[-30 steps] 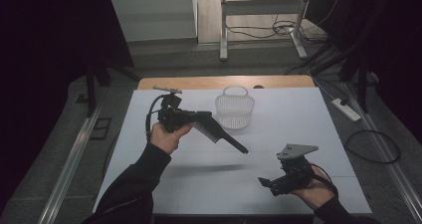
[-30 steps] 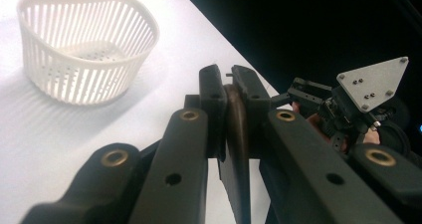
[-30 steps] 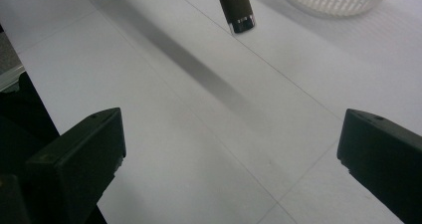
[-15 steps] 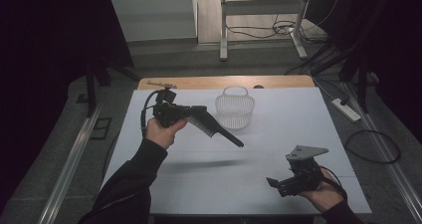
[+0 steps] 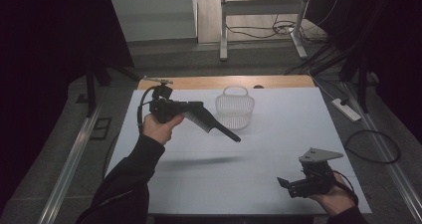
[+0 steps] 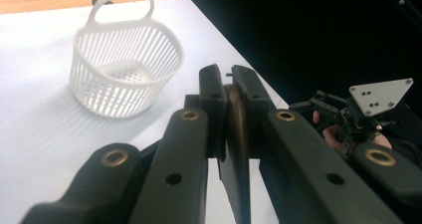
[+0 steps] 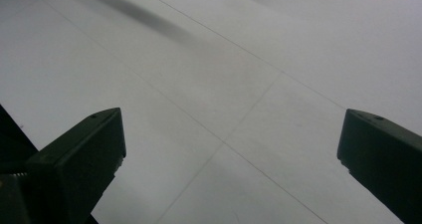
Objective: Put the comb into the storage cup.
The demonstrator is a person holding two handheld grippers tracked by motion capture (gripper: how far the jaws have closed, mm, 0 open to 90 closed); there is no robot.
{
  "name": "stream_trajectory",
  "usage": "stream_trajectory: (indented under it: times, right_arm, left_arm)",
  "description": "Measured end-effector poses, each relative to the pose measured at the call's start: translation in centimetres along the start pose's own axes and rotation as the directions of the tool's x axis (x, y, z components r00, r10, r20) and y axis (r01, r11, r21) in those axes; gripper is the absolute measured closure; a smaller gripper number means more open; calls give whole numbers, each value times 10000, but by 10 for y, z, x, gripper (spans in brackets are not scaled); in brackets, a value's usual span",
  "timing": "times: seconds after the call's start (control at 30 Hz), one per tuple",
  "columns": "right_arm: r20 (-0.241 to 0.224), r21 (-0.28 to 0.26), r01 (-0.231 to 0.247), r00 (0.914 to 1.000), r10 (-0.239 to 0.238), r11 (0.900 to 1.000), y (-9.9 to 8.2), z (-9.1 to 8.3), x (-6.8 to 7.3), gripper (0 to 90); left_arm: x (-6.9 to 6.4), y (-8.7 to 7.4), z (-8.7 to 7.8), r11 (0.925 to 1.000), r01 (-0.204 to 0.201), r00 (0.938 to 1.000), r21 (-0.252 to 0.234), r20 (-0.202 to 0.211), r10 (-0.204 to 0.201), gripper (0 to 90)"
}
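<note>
White covers the table [image 5: 278,184], the largest thing in the scene, and on its far half stands a white plastic basket [image 5: 234,108] with slotted walls, a perforated floor and a loop handle, nothing in it. The basket looks light and fairly stiff; a nudge would likely slide it on the smooth top.

The black comb [image 5: 211,125] hangs in the air just beside the basket on the person's side, long and slim, teeth along one edge and a tapering tail pointing down toward the middle of the table. It is judged light, rigid and a little slick, so the spine near the toothed end is the sound place to pinch, which is where the left gripper [image 5: 195,109] has it: in the left gripper view the jaws are clamped on the comb's [image 6: 237,134] thin edge. A tilt could let it pivot in that narrow hold.

The right gripper [image 5: 286,183] sits low near the table's near right corner, jaws spread wide with nothing between them.
</note>
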State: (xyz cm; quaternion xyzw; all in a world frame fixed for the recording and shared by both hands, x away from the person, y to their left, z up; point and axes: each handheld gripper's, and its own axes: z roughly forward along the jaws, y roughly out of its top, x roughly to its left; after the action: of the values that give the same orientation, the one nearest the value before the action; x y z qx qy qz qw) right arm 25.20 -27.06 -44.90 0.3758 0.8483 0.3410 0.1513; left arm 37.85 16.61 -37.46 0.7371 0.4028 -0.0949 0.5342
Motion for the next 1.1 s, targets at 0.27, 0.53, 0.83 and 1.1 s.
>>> stream_trajectory:
  times: [0.27, 0.53, 0.83, 1.1]
  right_arm:
    - [344, 88, -322, 9989, 319, 9994, -7, -8, -5, 0]
    - [781, 291, -642, 9950, 618, 9975, -17, -16, -11, 0]
    - [1081, 287, -1061, 9889, 1024, 9939, -23, -26, -14, 0]
    - [1181, 384, -1224, 9861, 1171, 9917, -27, -33, -15, 0]
  left_arm:
    - [4, 5, -6, 9999, 73, 9998, -142, -164, -75, 838]
    - [8, 11, -15, 9992, 207, 9994, -350, -268, -217, 838]
    - [12, 17, -21, 9985, 270, 9985, -482, -461, -292, 838]
    - [15, 21, -27, 9972, 346, 9976, -668, -569, -385, 838]
